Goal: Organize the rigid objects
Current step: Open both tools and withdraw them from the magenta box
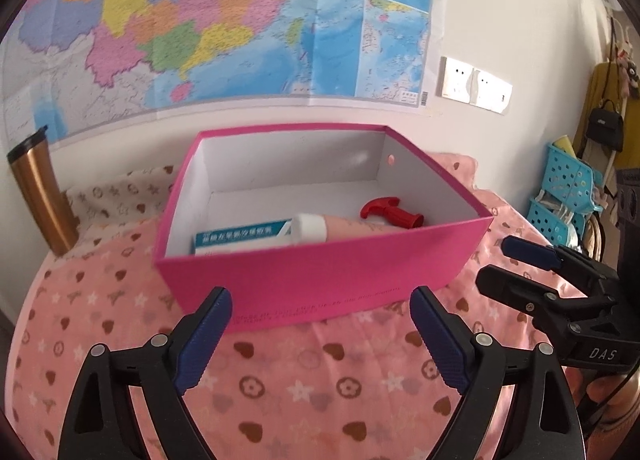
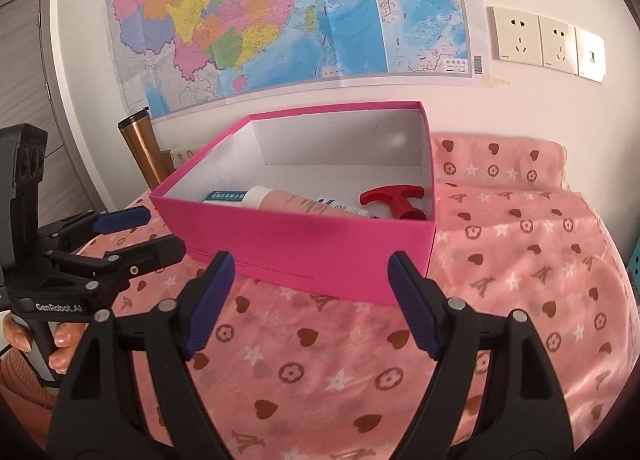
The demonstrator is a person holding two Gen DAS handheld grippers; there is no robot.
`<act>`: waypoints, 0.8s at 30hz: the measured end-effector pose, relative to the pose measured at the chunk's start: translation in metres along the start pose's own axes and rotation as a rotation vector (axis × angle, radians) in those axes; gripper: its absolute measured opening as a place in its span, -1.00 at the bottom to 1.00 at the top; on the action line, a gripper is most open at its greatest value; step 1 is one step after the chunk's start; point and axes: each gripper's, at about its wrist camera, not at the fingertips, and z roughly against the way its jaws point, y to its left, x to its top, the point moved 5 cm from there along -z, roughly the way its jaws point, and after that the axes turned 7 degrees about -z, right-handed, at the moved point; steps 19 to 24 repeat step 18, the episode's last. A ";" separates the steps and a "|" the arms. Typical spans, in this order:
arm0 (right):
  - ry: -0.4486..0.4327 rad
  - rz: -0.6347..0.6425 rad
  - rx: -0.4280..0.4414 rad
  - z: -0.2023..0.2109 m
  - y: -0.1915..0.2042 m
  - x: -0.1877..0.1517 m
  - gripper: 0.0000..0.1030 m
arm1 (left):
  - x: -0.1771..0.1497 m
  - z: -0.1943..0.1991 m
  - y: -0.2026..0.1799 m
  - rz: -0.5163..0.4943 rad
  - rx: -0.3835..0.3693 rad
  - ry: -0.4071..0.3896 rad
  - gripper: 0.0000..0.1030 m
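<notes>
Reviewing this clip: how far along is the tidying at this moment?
Looks nearly or fully done. The pink box already holds a white-and-teal carton, a pink tube and a red T-shaped piece. Nothing is in hand: the left gripper and right gripper both hang before the box, jaws open and empty. No loose items show on the pink cloth; only a copper tumbler stands beside the box.

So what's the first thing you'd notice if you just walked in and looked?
The bright pink cardboard box on the heart-patterned pink cloth grabs you first, with a red plastic T-shaped handle and a white-capped pink tube lying inside. Behind it, a big colourful paper map covers the wall.
</notes>
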 end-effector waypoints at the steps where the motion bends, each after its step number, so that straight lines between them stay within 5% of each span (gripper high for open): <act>1: -0.002 -0.001 -0.005 0.001 0.001 -0.002 0.55 | -0.004 0.001 0.001 0.006 0.009 0.005 0.79; 9: -0.030 0.042 -0.073 0.010 0.016 -0.026 0.89 | -0.044 -0.003 0.001 0.036 0.054 0.089 0.79; 24: 0.000 0.041 -0.071 0.005 0.023 -0.044 0.90 | -0.063 -0.003 -0.001 0.031 0.094 0.133 0.79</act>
